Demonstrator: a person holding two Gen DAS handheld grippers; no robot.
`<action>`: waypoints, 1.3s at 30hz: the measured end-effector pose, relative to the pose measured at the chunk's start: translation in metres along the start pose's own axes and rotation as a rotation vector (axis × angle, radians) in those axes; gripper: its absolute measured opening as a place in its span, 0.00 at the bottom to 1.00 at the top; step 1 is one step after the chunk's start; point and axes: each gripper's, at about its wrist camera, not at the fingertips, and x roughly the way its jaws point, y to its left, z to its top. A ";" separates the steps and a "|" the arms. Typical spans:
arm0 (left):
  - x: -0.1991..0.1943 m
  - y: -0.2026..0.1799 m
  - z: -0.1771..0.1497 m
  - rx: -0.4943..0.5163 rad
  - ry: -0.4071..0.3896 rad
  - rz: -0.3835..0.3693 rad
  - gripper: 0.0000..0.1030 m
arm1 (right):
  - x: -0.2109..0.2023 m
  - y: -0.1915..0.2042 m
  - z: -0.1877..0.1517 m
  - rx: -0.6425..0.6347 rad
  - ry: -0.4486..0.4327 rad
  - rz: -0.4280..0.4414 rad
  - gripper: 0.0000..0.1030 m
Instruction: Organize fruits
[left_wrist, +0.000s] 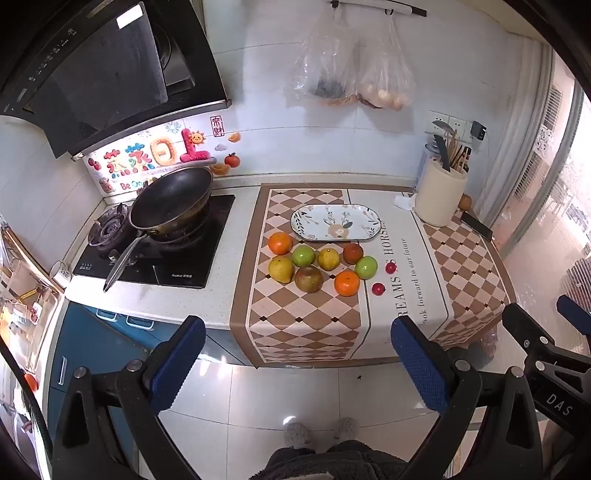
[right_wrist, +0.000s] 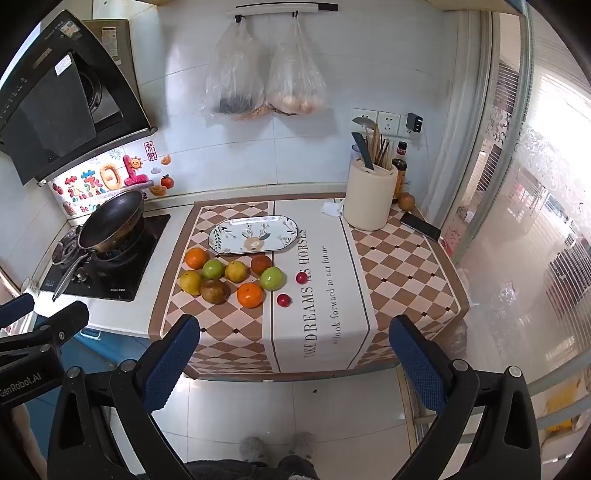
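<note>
Several fruits lie loose on the checked cloth (left_wrist: 303, 325) (right_wrist: 229, 339): oranges (left_wrist: 280, 243) (right_wrist: 250, 295), green apples (left_wrist: 366, 267) (right_wrist: 272, 278), yellow lemons (left_wrist: 281, 269) (right_wrist: 190, 282), a brown pear (left_wrist: 308, 278) (right_wrist: 214, 291) and two small red fruits (left_wrist: 378, 288) (right_wrist: 283, 300). An oval flowered plate (left_wrist: 335, 222) (right_wrist: 252, 234) lies empty just behind them. My left gripper (left_wrist: 297, 360) and right gripper (right_wrist: 293, 363) are both open and empty, held off the counter's front edge above the floor.
A black pan (left_wrist: 171, 201) (right_wrist: 110, 220) sits on the gas hob at the left. A cream utensil holder (left_wrist: 440, 192) (right_wrist: 369, 195), a phone (left_wrist: 476, 223) (right_wrist: 420, 226) and a brown fruit (right_wrist: 406, 201) stand at the back right. Two plastic bags (right_wrist: 266, 85) hang on the wall.
</note>
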 end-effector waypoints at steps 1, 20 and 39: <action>0.000 0.000 0.000 0.002 0.002 0.001 1.00 | 0.000 0.000 0.000 0.006 0.001 0.006 1.00; -0.001 0.001 0.000 -0.003 -0.002 -0.005 1.00 | -0.001 0.002 0.001 -0.003 -0.001 0.002 1.00; -0.001 0.000 0.001 -0.001 -0.009 -0.001 1.00 | -0.005 0.003 0.002 -0.003 -0.005 0.004 1.00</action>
